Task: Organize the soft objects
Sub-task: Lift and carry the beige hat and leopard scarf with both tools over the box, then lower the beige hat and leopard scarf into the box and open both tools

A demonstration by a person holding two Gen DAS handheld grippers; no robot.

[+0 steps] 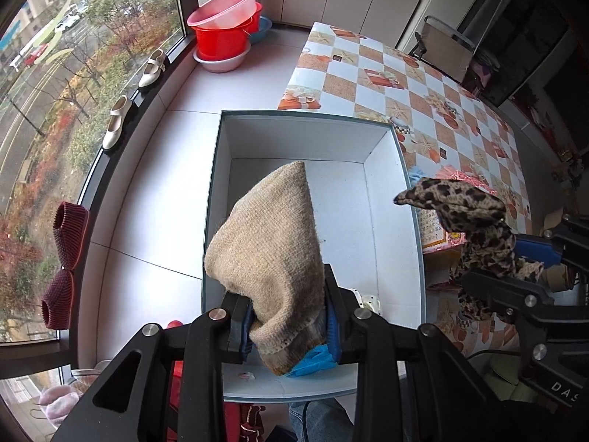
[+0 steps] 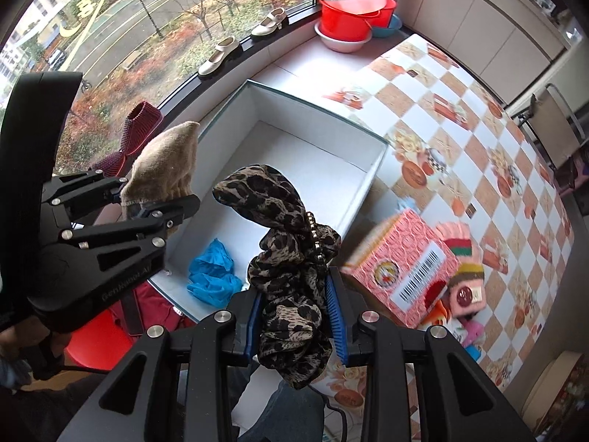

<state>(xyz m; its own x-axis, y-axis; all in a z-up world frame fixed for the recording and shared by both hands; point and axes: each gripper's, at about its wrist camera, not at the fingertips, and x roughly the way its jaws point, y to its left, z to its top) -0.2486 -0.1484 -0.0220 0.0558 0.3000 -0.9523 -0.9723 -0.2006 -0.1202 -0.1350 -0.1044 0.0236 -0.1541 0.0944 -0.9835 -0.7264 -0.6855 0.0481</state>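
Left wrist: left claw (image 1: 291,328) clamped on tan knit sock (image 1: 270,243), hanging over the white box (image 1: 390,228).
Right wrist: right claw (image 2: 294,318) clamped on leopard scrunchie (image 2: 291,258), at the box's near corner beside the worktop (image 2: 460,118).
Advice: bring both well inside the walls, clear of the blue glove (image 2: 211,274), before letting go.

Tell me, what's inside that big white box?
A crumpled blue glove lies on the floor of the box; the rest in view looks bare. The beige sock and leopard cloth held above hide part of the floor.
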